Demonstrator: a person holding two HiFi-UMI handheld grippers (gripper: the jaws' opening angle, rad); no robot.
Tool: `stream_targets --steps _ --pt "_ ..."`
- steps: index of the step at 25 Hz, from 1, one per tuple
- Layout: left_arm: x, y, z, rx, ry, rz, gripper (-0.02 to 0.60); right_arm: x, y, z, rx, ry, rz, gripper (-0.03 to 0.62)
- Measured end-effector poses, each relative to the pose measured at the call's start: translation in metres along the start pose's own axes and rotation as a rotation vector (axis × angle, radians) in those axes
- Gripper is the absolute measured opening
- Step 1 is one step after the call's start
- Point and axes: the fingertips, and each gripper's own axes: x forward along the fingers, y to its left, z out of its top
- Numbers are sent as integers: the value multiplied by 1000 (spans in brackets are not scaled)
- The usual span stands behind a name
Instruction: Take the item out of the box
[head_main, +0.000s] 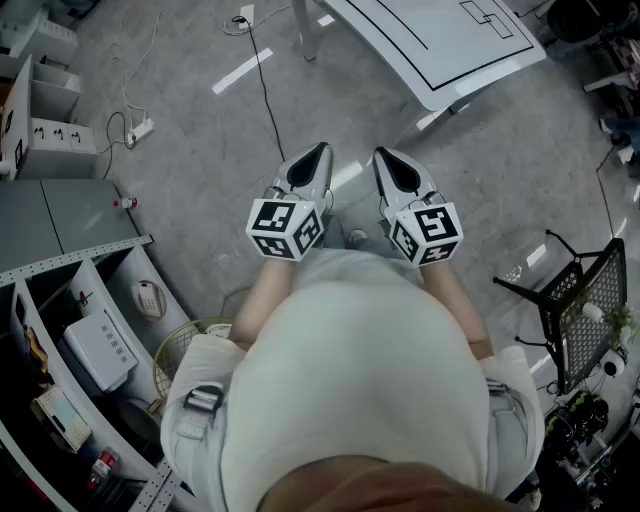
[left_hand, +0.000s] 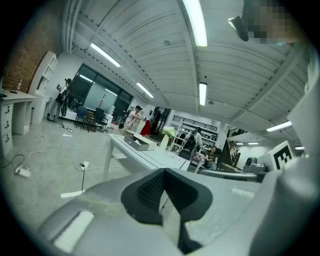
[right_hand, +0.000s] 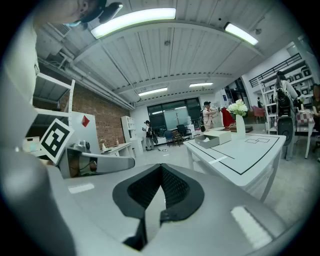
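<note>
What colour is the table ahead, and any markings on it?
The table is white with black lines; right gripper view shows it best.

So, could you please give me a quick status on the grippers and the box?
Left gripper shut, empty. Right gripper shut, empty. Box on white table ahead, untouched. Cable on floor near table.
</note>
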Motion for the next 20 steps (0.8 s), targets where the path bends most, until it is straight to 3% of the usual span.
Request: stream_targets --steps 6,11,20 --pt "-35 -28 -16 3 34 -16 0 -40 24 -7 -5 5 -23 -3" --pt "-42 -35 -16 -1 15 -10 0 -53 22 -5 -20 -1 -47 -3" --pt "-49 -34 -14 -4 -24 38 0 -51 32 -4 -70 3 24 -3"
